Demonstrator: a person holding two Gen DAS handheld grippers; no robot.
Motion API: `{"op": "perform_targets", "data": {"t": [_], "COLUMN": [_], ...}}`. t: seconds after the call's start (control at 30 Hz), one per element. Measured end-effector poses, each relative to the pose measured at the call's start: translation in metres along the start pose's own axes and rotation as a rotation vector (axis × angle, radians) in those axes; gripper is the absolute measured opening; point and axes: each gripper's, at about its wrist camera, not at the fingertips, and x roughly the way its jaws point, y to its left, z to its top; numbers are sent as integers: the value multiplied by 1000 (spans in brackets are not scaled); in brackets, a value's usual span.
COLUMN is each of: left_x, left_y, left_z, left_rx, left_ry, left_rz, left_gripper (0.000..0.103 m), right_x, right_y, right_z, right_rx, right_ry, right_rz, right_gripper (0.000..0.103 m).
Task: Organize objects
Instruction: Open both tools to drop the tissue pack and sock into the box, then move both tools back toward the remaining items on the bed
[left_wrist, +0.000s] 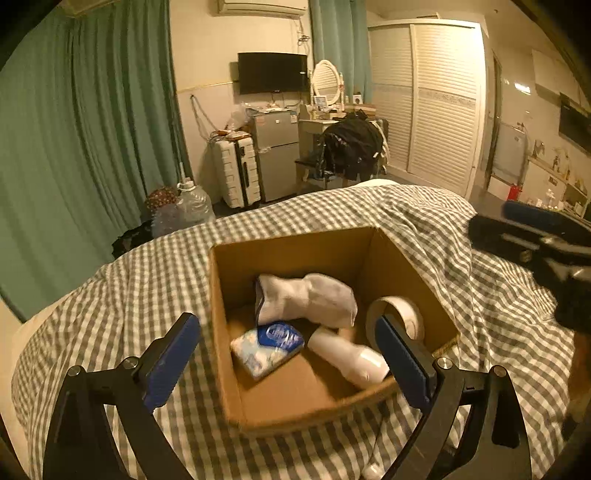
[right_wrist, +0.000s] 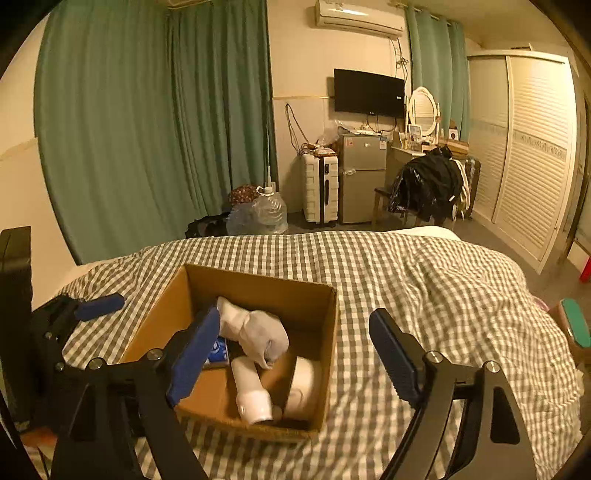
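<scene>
An open cardboard box (left_wrist: 221, 332) (right_wrist: 328, 354) sits on the checked bed cover. Inside lie a white sock (left_wrist: 306, 299) (right_wrist: 258, 328), a blue-and-white tissue pack (left_wrist: 266, 347) (right_wrist: 218, 350), a white bottle (left_wrist: 351, 358) (right_wrist: 251, 391) on its side and a roll of white tape (left_wrist: 399, 317) (right_wrist: 303, 387). My left gripper (left_wrist: 288, 365) is open and empty, above the box's near side. My right gripper (right_wrist: 295, 354) is open and empty, just above the box's right wall; it also shows at the right edge of the left wrist view (left_wrist: 532, 240).
The grey-and-white checked bed cover (left_wrist: 110, 314) (right_wrist: 424, 288) spreads around the box. Beyond the bed are green curtains (right_wrist: 147, 129), a white suitcase (right_wrist: 319, 188), a small fridge (right_wrist: 360, 177), a chair with black clothes (right_wrist: 428, 184), water jugs (right_wrist: 269, 214) and a white wardrobe (right_wrist: 532, 147).
</scene>
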Motion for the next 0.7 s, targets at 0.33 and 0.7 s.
{"op": "perform_targets", "data": {"t": [0.33,0.7], "left_x": [-29,-47], "left_y": [13,10], "left_z": [-51,-113], "left_rx": [-88,-114], "left_ry": [72,161], "left_rz": [85,136], "left_gripper": [100,100], "right_x": [-44,-48], "right_y": [4,29], "right_z": [-34,-112], "right_rx": [-74,-161], "right_ry": [56,225], "right_rz": [-7,29], "right_gripper": [87,87]}}
